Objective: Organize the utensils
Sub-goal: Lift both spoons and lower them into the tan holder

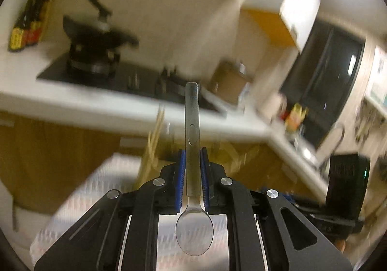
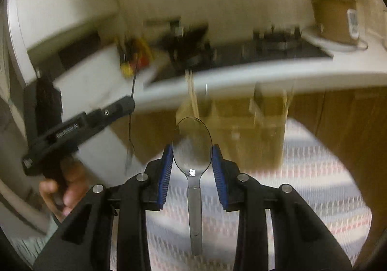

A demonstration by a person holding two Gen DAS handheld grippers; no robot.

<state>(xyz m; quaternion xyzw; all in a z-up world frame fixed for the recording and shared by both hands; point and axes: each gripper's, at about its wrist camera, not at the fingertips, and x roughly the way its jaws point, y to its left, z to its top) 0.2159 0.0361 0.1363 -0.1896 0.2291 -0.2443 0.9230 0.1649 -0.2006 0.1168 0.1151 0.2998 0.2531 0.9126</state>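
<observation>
My left gripper [image 1: 192,157] is shut on the handle of a metal spoon [image 1: 192,125], whose handle points away and whose bowl lies back between the arms. My right gripper [image 2: 192,152] is shut on the bowl of a second spoon [image 2: 192,147], bowl forward, handle trailing back toward the camera. A translucent organizer with compartments [image 2: 241,130] stands ahead on a striped cloth [image 2: 314,169] and holds wooden chopsticks [image 2: 192,94]. It shows blurred in the left wrist view [image 1: 205,150], chopsticks [image 1: 154,135] rising from it. The left gripper's body and the hand show in the right wrist view [image 2: 72,130].
A white counter [image 1: 96,101] with a black hob runs behind. A black wok [image 1: 96,38] sits on a burner, sauce bottles [image 1: 29,21] to its left. A brown pot [image 2: 335,19] stands at the counter's right. Wooden cabinet fronts [image 2: 338,111] lie below. Both views are motion-blurred.
</observation>
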